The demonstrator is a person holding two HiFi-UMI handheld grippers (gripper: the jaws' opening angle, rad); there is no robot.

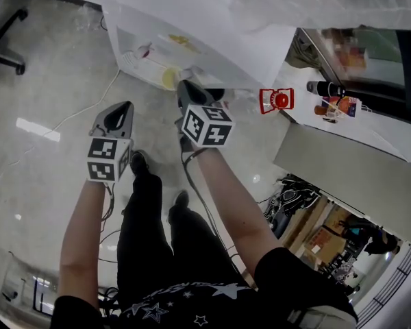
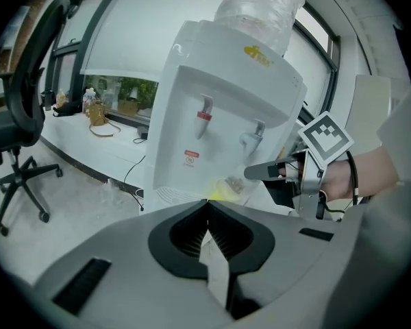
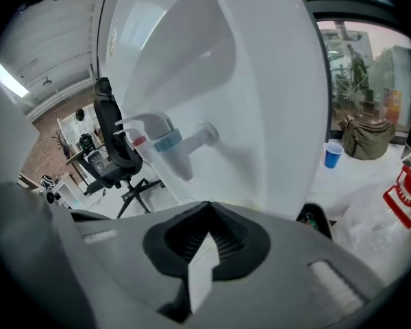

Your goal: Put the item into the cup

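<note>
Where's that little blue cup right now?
The blue cup shows in the right gripper view, at right, standing on the white counter under the window, between the water dispenser and an olive bag.

Clad in a black short-sleeved top [image 1: 171, 300] printed with white outlined stars, black trousers [image 1: 147, 232] and dark shoes [image 1: 138, 162]. Arms bare below the sleeves. In each hand a grey two-jaw tool, left gripper [image 1: 127, 105] and right gripper [image 1: 183, 84], both tapering to a narrow tip. Jaws lined with black ribbed pads [image 2: 186, 235]. On each, a white cube [image 1: 207, 125] bearing black square markers. Black cable [image 2: 354, 173] looped at the right wrist.
</note>
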